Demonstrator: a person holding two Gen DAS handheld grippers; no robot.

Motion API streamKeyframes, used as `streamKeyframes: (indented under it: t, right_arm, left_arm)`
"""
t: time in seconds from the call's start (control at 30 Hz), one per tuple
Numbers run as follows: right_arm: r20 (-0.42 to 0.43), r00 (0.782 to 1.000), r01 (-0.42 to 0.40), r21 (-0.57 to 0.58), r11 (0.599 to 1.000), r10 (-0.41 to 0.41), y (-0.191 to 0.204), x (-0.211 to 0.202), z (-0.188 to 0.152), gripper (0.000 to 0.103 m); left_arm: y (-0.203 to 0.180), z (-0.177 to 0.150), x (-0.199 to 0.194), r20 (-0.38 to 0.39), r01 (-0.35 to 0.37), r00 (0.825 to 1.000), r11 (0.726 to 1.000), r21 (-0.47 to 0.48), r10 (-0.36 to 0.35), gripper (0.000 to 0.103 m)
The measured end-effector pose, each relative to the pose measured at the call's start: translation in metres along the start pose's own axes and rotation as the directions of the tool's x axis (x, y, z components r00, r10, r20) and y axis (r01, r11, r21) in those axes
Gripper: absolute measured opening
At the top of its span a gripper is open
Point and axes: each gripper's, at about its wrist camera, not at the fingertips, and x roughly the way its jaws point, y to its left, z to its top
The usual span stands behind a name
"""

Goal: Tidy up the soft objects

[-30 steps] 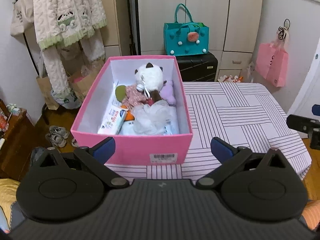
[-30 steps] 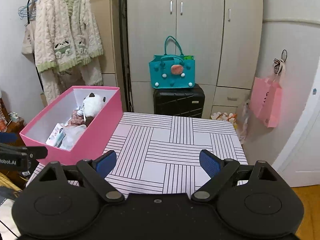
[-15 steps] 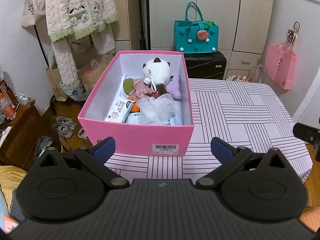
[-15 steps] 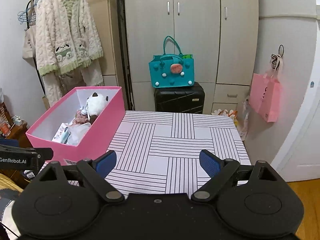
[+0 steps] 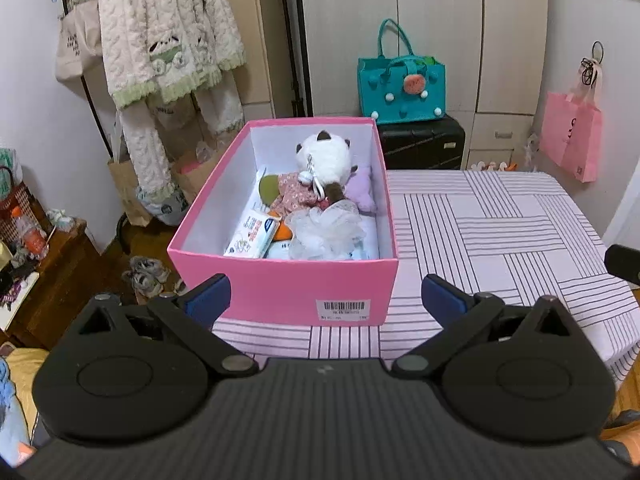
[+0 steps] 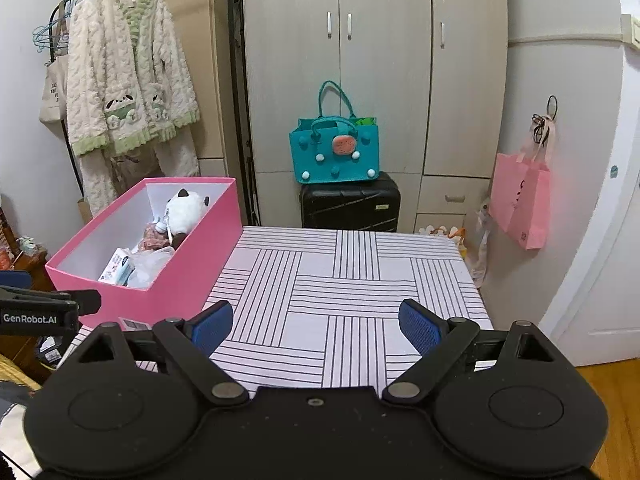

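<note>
- One table [image 6: 352, 280] under a white cloth with dark line blocks carried everything; the cloth beside the box lay bare.
- One pink cardboard box [image 5: 288, 292] with a white inside sat at the table's left end, a barcode sticker [image 5: 342, 310] on its near wall, print too small to read.
- Inside lay one white plush panda [image 5: 326, 156], one lilac star cushion [image 5: 360, 194], one white mesh puff [image 5: 328, 230] and one wipes packet [image 5: 256, 234], lettering unreadable.
- My left claw [image 5: 326, 294] hung before the box, jaws wide, holding nothing.
- My right claw [image 6: 316, 322] stood equally wide over the cloth, empty; "GenRobot.AI" showed on the other claw's side.
</note>
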Motion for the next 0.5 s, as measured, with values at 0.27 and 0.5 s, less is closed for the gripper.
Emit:
streamKeyframes:
  t: [0.27,0.5]
  right_arm:
    - [0.064,0.998,0.014,-0.014,1.000,-0.013,0.000,-0.001,-0.012,0.092]
    - [0.106,0.994,0.022,-0.018,1.000,-0.020,-0.001,-0.006,-0.016,0.092]
  left_arm:
    - [-0.008,-0.010,-0.002,0.100,0.010,0.995,1.000,0.012,-0.012,0.103]
    - [-0.008,-0.013,-0.011,0.147,0.037,0.988,0.999,0.001,-0.037,0.103]
